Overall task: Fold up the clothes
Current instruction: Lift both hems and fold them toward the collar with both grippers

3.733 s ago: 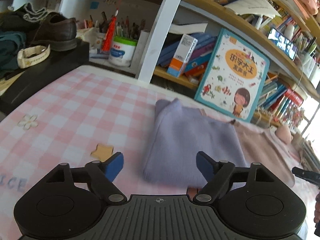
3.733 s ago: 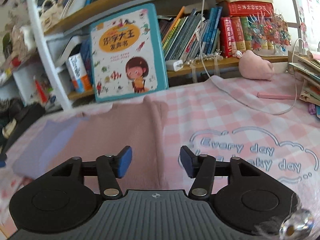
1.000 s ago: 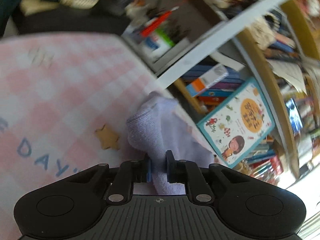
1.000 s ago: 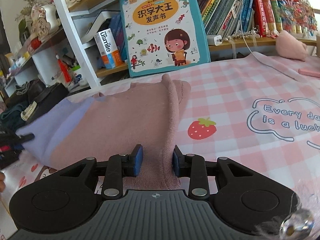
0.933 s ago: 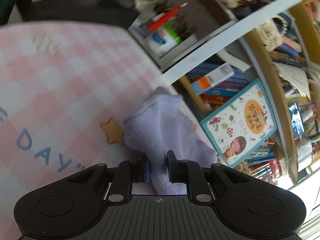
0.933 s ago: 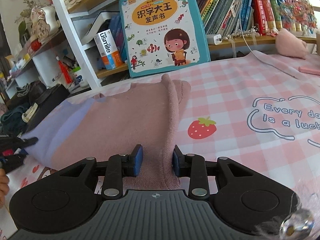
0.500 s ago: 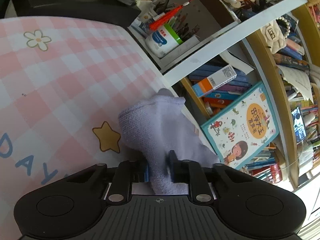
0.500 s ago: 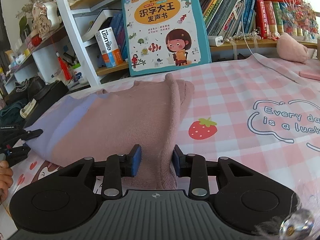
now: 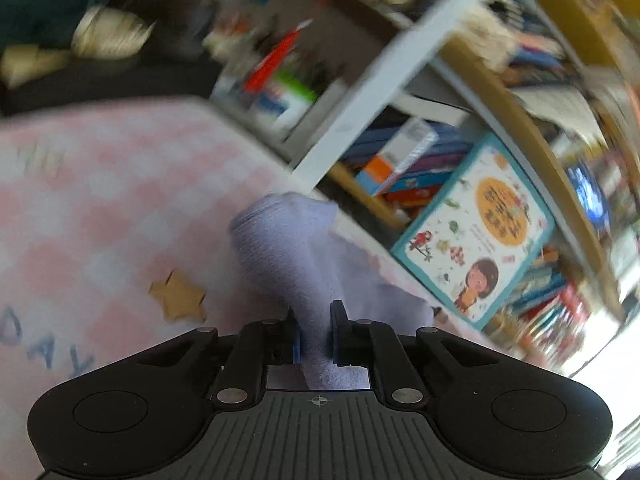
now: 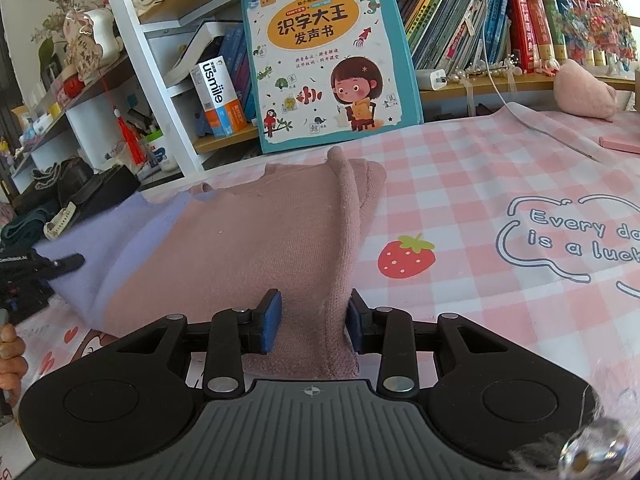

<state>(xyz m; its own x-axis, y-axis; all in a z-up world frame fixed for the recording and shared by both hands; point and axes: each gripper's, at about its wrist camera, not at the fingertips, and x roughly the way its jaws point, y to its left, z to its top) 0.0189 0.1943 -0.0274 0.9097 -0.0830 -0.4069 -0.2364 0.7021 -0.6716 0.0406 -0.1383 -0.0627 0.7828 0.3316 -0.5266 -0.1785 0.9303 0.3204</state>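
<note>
A: Where's the garment?

B: Knit top (image 10: 256, 236), pink w/ a lilac end, lying folded on the worktop (image 10: 472, 184), which has a pink check cloth. It runs across the front of the bookshelf (image 10: 460, 92), lilac end toward the left gripper, pink end toward the right.

A: Left gripper?

B: Left gripper (image 9: 314, 338) has its jaws closing, lilac knit (image 9: 288, 248) bunched between the 2 blue pads and pressed on both sides. Fabric rises from the pads as a ridge up to a rounded fold. That view is tilted & blurred, so can't say how much of the end is off the cloth.

A: Right gripper?

B: Right gripper (image 10: 314, 324) is pinching the pink hem; a thick fold fills the gap, pads touching it both sides. A raised crease runs from there back toward the far edge.

A: Anything near it?

B: Strawberry print (image 10: 406, 258) just beside the pink edge, star print (image 9: 178, 296) just beside the lilac end. Teal kids' book (image 10: 328, 56) stands against the shelf behind the top. Person's fingers (image 10: 10, 356) show at the left edge of the right view.
</note>
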